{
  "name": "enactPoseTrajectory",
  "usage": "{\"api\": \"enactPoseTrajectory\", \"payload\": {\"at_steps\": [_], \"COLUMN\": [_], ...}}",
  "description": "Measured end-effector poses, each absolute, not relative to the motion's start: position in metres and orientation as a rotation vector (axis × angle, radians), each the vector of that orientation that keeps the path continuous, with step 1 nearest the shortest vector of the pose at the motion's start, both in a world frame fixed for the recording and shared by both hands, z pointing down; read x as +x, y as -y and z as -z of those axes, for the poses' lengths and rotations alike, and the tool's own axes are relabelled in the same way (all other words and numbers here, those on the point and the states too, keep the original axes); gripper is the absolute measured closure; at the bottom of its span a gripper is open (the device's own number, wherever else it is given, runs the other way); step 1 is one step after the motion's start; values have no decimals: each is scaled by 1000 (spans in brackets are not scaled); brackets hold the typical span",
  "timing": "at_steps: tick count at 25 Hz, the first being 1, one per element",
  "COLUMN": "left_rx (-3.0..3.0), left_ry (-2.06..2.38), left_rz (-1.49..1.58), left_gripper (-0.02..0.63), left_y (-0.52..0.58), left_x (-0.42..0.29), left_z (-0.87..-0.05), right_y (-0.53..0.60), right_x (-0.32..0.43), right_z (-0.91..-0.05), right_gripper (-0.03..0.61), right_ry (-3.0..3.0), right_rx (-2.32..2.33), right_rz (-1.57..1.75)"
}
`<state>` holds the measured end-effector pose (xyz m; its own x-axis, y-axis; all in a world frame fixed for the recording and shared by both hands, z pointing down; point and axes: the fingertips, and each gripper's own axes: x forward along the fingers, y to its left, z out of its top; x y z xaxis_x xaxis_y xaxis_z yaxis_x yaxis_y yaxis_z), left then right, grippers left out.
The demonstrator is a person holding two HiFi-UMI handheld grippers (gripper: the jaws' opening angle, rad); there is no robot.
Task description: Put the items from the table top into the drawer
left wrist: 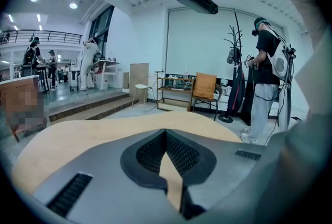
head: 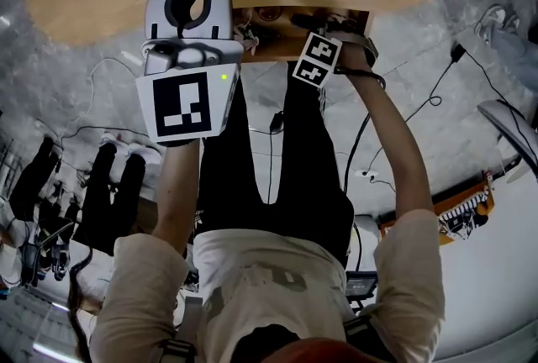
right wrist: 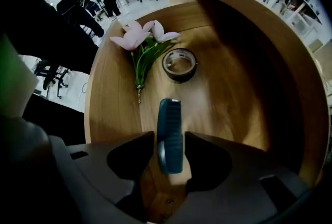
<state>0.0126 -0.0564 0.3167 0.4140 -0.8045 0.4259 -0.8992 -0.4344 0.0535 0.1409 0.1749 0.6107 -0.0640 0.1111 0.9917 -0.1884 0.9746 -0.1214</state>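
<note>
right gripper [right wrist: 169, 140] clamps 1 comb [right wrist: 169, 114] | drawer [right wrist: 270, 36]: 1 flower [right wrist: 140, 44] 11 o'clock, 1 tape roll [right wrist: 179, 65] 12 o'clock | left gripper [left wrist: 166, 132] closed, empty

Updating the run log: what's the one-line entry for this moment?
right gripper: shut on teal plastic comb, over wooden drawer | drawer holds: pink artificial flower, dark tape roll | left gripper: shut, empty

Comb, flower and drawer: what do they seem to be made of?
The comb looks like moulded plastic: even teal colour, slight sheen, fine regular teeth. The flower is probably artificial, fabric or plastic, though the pale pink petals and green stem leave that open. The drawer is wood with a glossy finish: visible grain, soft reflections.
</note>
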Motion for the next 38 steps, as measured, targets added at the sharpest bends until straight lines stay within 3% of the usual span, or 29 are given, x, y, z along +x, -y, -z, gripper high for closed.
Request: {"api": "enactPoseTrajectory", "payload": {"at_steps": [2,11,12,13,14,15,22,25,31,38], "left_rx": [2393,2375,2373,2376,2383,2394,2412,2467,2521,2617], "left_ry": [1490,1530,1536,1541,1546,1555,1616,1661,1785,1883], "left_rz": [-491,-462,-446,-433,-421,-407,-255,-164,-50,-47], "left_gripper": [607,607,607,607,607,607,607,607,607,607], "left_y": [55,52,52,52,53,56,78,83,55,11], "left_x": [11,-2,-3,-4,-6,-8,-28,-33,-52,-77], "left_z": [-316,-309,-304,-297,-287,-274,-144,-57,99,176], "right_y": [-177,-173,-171,-168,-163,-154,-22,40,54,-11], "right_x": [141,141,138,134,128,119,75,51,34,24], "right_z": [-609,-597,-590,-579,-564,-546,-326,-179,82,177], "right_gripper": [327,332,379,526,575,575,575,575,575,575], "right_ry": [1617,1625,1635,1655,1688,1728,1948,2093,2326,2457], "right_rx": [63,62,76,97,128,173,905,1236,1654,1778], "right_rz": [-283,-209,-191,-176,-170,-179,-412,-326,39,175]}}
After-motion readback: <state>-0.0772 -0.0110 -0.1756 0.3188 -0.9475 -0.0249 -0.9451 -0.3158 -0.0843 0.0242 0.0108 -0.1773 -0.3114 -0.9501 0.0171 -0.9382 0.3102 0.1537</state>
